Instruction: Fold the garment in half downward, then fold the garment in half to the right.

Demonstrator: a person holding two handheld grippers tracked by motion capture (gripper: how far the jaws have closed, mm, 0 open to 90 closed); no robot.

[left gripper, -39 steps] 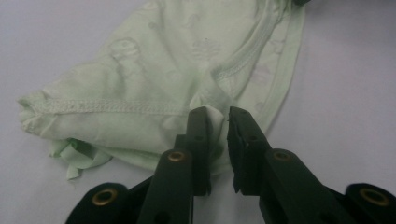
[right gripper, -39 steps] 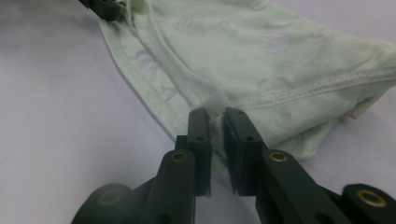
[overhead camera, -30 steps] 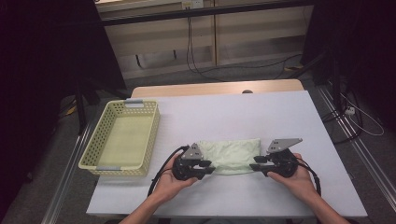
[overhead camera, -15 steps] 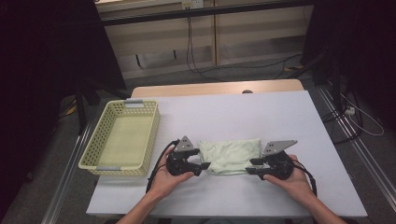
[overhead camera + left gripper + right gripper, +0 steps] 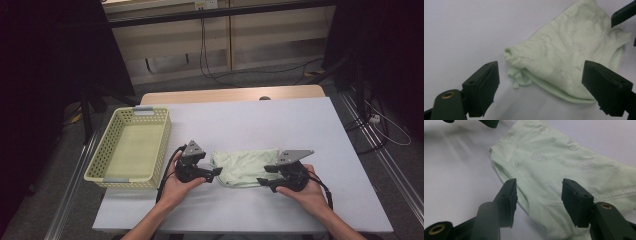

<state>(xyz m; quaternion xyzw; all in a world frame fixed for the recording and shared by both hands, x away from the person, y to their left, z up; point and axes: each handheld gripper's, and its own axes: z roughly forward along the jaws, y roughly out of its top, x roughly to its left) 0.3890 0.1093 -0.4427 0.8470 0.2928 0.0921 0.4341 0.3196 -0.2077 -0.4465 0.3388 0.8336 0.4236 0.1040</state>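
We hold the left gripper [image 5: 218, 172] at the left end of the cloth [image 5: 246, 166], its jaws spread wide after just opening; in the left gripper view the cloth's hemmed corner [image 5: 510, 53] lies on the table between them, touched by neither pad. Our right gripper [image 5: 261, 181] sits at the cloth's near right edge, its jaws also just opening and now partly apart; in the right gripper view the cloth [image 5: 554, 162] lies under and between the pads, and none of it is pinched.

The cloth is pale green, folded and rumpled, flat on the table [image 5: 260, 120] in the near middle, between our two hands. The table top is a plain pale grey sheet with a tan wooden strip [image 5: 225, 95] showing along its far edge. A pale yellow mesh basket [image 5: 102, 150] stands at the left edge of the table, well apart from the cloth.

Beyond the table we see a grey floor, a light panelled wall [image 5: 260, 35] with cables [image 5: 202, 45] hanging down it, and black drapes [image 5: 45, 75] on both sides. Metal rails [image 5: 395, 165] run along the floor to the right
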